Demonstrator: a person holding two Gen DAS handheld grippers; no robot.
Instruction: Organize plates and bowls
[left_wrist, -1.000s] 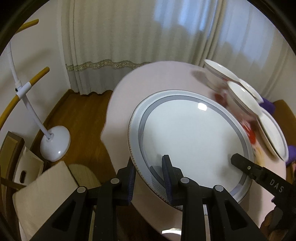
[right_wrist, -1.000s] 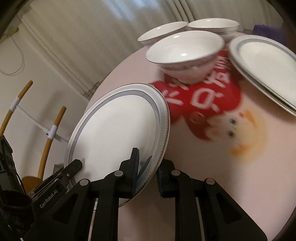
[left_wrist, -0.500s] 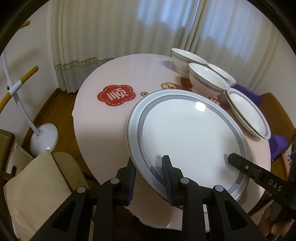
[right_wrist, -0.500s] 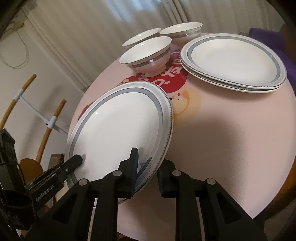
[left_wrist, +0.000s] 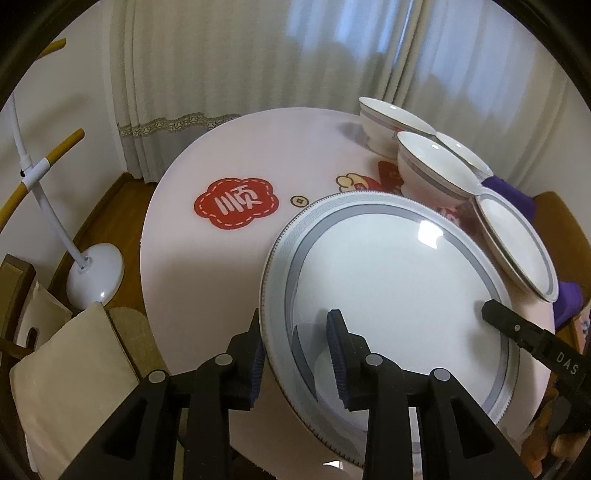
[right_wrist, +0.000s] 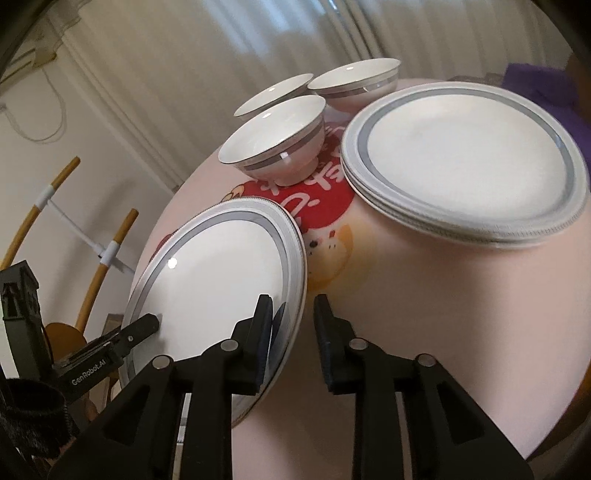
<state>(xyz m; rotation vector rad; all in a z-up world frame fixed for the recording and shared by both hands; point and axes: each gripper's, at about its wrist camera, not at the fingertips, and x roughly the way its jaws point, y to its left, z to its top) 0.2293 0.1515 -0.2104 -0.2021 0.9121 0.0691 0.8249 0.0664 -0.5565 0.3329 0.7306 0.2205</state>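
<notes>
I hold one white plate with a grey band (left_wrist: 391, 288) by two sides, above the near part of the round pink table (left_wrist: 207, 266). My left gripper (left_wrist: 295, 343) is shut on its near rim. My right gripper (right_wrist: 290, 325) is shut on the opposite rim of the same plate (right_wrist: 218, 277); its tip shows in the left wrist view (left_wrist: 517, 328). A stack of matching plates (right_wrist: 465, 162) lies at the far right of the table. Three white bowls stand behind: the nearest bowl (right_wrist: 275, 142) and two bowls (right_wrist: 354, 83) behind it.
A red patch with a white character (left_wrist: 236, 203) and a cartoon print (right_wrist: 325, 240) mark the tablecloth. A white floor lamp base (left_wrist: 94, 277) and a cushioned chair (left_wrist: 70, 373) stand left of the table. Curtains (left_wrist: 258, 59) hang behind.
Both grippers have carried the plate in over the table and towards the plate stack, which now looks larger and closer in the right wrist view. The grip on the plate is unchanged.
</notes>
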